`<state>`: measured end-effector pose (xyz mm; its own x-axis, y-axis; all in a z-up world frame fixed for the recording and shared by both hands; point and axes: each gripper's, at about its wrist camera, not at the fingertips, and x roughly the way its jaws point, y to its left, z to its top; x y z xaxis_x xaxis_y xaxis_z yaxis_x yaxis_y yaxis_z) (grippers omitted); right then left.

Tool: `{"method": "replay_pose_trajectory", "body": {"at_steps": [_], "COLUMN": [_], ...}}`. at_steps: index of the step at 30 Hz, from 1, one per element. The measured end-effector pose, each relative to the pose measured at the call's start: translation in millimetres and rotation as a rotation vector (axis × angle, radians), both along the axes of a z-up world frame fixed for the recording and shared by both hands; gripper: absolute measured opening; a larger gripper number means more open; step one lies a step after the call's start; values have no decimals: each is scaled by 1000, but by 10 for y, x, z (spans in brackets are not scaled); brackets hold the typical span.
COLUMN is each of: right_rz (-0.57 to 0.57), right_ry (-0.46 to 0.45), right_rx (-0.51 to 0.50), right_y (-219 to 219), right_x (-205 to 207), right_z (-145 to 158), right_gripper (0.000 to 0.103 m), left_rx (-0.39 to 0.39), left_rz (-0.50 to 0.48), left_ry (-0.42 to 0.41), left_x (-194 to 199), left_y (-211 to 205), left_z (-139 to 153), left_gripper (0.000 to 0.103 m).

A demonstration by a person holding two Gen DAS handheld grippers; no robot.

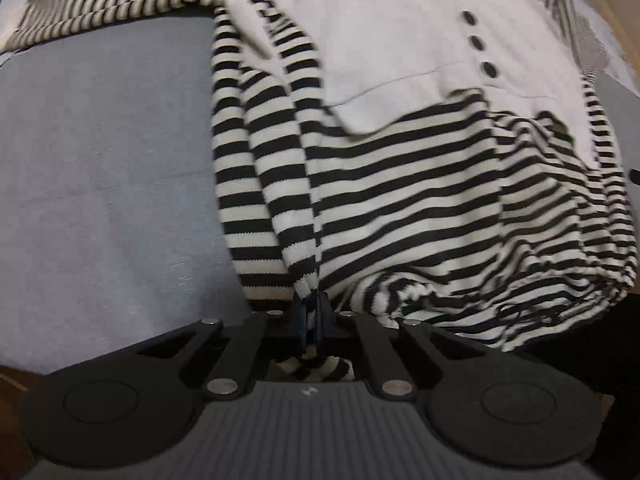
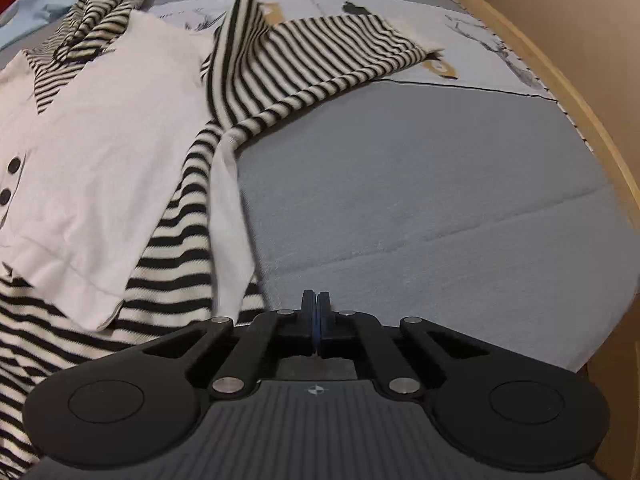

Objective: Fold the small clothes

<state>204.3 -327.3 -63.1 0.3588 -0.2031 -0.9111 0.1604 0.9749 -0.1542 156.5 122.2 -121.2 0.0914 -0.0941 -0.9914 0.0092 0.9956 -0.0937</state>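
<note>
A small black-and-white striped top with a white buttoned front panel lies on a grey-blue bed sheet. My left gripper is shut on the striped hem at the garment's lower left edge. The same top shows in the right wrist view, with one striped sleeve spread to the right. My right gripper is shut and empty, over the sheet just right of the garment's lower right edge.
A wooden bed frame curves along the right side. A printed light-blue cover lies at the far end of the bed. The other striped sleeve stretches to the far left.
</note>
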Motion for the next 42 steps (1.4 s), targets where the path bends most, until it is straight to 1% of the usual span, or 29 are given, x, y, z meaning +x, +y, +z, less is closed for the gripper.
{"method": "replay_pose_trajectory", "body": {"at_steps": [2,4,5,6,7,8,9,10,11,12,13,14,15,16,17,18,19,20,22,24,27,28,30,31,33,34,35,38,42], "right_rz": [-8,-3,5,18,34,58,86,121,151,180,207,232,248,252,241,228,207,193,176,179,181,182,179,173,154,142,131,116,112], "right_ry": [-7,-28,-46,-71,-96,-121,-139,-148,-140,-116,-70,8,77,115,112,77,24,-17,-99,-163,-232,-251,-288,-303,-326,-340,-352,-384,-404], "right_rx": [43,91,117,135,152,176,205,235,248,249,240,213,173,133,118,138,168,184,183,158,145,140,127,123,137,151,159,171,154], "right_y": [-50,-59,-35,-6,40,88,136,193,245,298,362,430,481,509,518,499,472,448,426,422,453,462,491,514,530,532,552,624,722], "right_x": [-23,-43,-12,-16,-13,-19,-28,-37,-32,-24,-13,3,6,11,32,59,90,108,126,102,112,131,133,112,137,159,159,200,257], "right_z": [21,72,77,117,147,194,227,248,248,212,147,30,-75,-140,-138,-85,1,67,199,287,372,398,446,453,473,491,489,497,483], "right_gripper": [0,1,1,2,3,7,16,21,30,34,34,34,34,34,34,34,34,34,34,34,34,34,34,34,34,34,34,34,34], "left_rx": [15,47,46,35,17,-7,-29,-40,-31,-3,42,83,96,88,68,43,24,17,61,89,71,69,69,68,62,61,64,63,63], "left_rz": [25,48,54,52,46,34,19,5,-14,-31,-50,-69,-83,-80,-62,-34,-4,28,88,122,161,170,183,188,192,192,191,197,222], "left_ry": [-5,-29,-62,-102,-144,-180,-198,-195,-169,-126,-68,-27,-23,-42,-79,-130,-181,-234,-336,-418,-515,-542,-570,-586,-620,-634,-642,-661,-655], "left_x": [-7,3,-2,-10,-5,-9,-5,7,21,36,39,33,39,48,62,78,91,105,123,139,105,140,218,265,329,347,373,485,666], "left_y": [62,109,110,84,84,59,30,1,-41,-88,-127,-153,-177,-178,-155,-118,-76,-28,59,99,175,192,214,201,207,214,208,233,351], "left_z": [32,114,175,235,313,375,403,408,359,273,166,90,72,101,175,266,350,426,563,644,723,705,698,713,726,745,757,741,694], "left_gripper": [6,7,8,8,11,13,14,17,22,24,25,25,25,25,26,27,33,42,53,53,53,53,54,56,66,73,76,78,80]}}
